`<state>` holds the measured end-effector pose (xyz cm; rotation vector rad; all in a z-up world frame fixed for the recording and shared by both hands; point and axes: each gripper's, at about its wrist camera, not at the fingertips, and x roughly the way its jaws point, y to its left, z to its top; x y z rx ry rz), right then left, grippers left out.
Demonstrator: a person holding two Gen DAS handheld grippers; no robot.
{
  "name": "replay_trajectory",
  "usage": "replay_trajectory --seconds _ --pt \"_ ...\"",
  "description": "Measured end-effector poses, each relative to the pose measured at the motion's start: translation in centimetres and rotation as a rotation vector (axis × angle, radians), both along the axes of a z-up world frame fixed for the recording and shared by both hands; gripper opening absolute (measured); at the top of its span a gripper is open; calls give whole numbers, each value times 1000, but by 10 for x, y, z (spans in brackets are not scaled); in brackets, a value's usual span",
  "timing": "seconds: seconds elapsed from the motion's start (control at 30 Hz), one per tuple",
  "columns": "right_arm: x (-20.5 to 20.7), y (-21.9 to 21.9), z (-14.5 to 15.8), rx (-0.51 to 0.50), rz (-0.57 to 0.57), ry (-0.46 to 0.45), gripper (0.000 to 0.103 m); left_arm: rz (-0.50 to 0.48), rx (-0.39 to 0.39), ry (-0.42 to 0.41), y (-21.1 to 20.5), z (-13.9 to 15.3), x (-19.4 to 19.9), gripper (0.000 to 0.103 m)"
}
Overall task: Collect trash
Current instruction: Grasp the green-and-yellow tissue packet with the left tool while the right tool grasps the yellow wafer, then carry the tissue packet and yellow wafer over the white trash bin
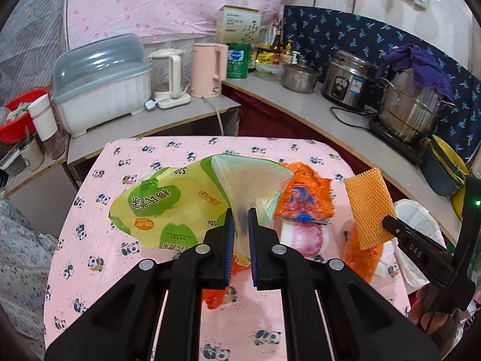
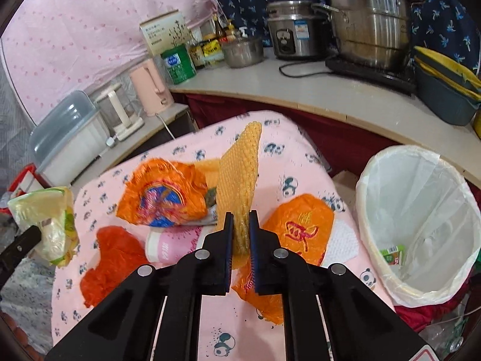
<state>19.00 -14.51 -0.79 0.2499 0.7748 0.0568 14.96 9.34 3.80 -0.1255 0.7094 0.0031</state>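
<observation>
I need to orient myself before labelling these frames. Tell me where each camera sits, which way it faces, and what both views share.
Left wrist: rides the left gripper, facing across the panda tablecloth toward the counter; jaws shut on a green snack bag; the right gripper shows at the right edge.
Right wrist: rides the right gripper, facing the table and lined trash bin; jaws shut on a yellow foam net; the left gripper tip shows far left.
Shared: tablecloth, orange wrappers, foam net, snack bag, pink kettle, steel pots.

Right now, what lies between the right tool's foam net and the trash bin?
In the right wrist view, an orange plastic bag and a white napkin lie on the panda cloth between the foam net and the lined bin.
</observation>
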Motion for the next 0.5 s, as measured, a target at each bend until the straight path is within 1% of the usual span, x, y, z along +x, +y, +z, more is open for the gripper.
replay_trajectory --seconds 0.23,0.5 --pt "-23 -23 33 11 -41 -74 9 -95 5 -47 -41 22 -9 9" --pt "-55 -67 54 -16 -128 -121 9 -224 11 -50 -105 27 -14 9"
